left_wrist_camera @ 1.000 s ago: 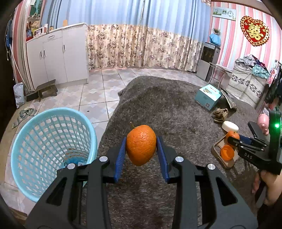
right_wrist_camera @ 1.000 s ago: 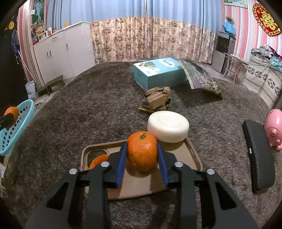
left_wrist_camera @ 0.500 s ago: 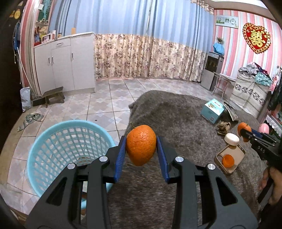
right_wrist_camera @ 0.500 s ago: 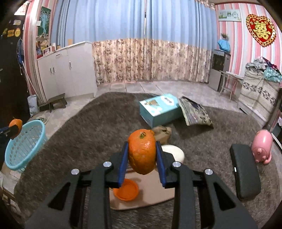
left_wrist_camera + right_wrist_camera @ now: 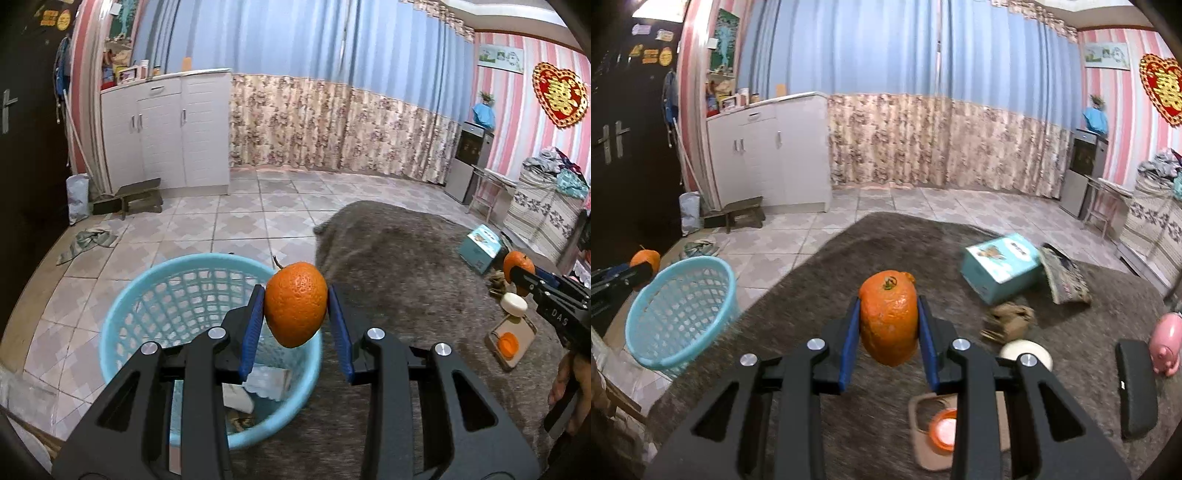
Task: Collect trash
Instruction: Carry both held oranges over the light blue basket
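Left tool: blue pads pinching an orange from both sides, held up in the air.
Left orange: short stem at its upper left; it hangs over the near right part of the basket's rim in the left wrist view.
Basket: light blue plastic mesh, standing on the tiled floor right at the edge of the rug; crumpled white paper and other scraps lie in its bottom.
Right tool: blue pads pressed against a second orange, clear of the rug.
Right orange: green stem end turned up, squeezed a little tall between the pads; seen small at the right edge of the left wrist view.
Tray: tan, flat on the rug below the right tool, largely hidden by the tool's frame.
Orange lid: round, lying on the tray.
White puck: round and pale, at the tray's far side.
Black pad: long, lying on the rug to the right.
Pink pig: just beyond the black pad, at the frame's right edge.
Brown bundle: crumpled, on the rug past the white puck.
Teal box: further back on the rug, a patterned cushion beside it.
Rug: dark grey shag over the tiled floor.
Cabinet: white, against the far wall by the curtains.
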